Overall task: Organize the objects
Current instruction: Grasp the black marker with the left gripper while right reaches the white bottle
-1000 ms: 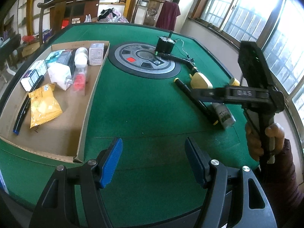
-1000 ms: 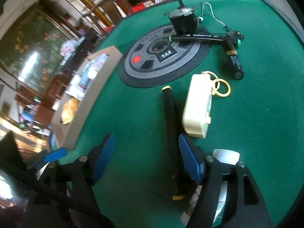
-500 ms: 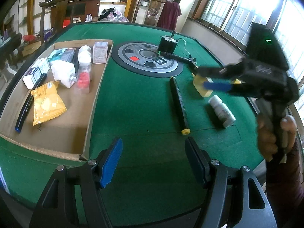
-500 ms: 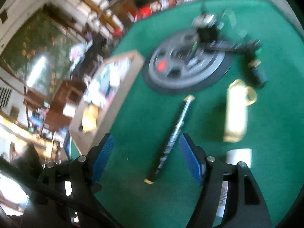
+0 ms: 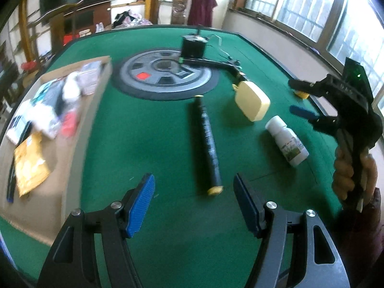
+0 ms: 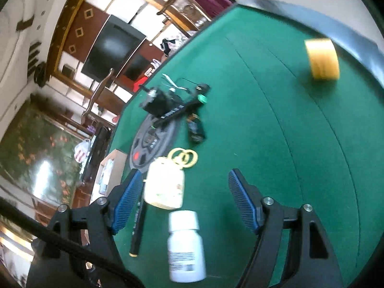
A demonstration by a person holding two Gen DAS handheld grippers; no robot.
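Left wrist view: the left gripper is being held with its jaws apart and nothing between them, above the green table. The black rod with yellow end caps is now lying clear on the felt just beyond the left gripper, where a second ago the right gripper was reaching across it. Beyond the rod, the cream plastic case is lying to its right, and the white bottle is lying on its side further right. The cardboard tray, already loaded with packets and boxes, is sitting well to the left of the rod. The right gripper is being carried in a hand to the right of the bottle, jaws apart and empty.

Right wrist view: the right gripper has been swung round, and its jaws have just been opened slightly wider. The white bottle is now lying between and just below them, not clamped. The cream case with its yellow rings is beside the left pad. A yellow tape roll is standing far beyond the bottle.

The bottle is judged to be the next thing lined up for the tray; rod, case and tape are still to be sorted.
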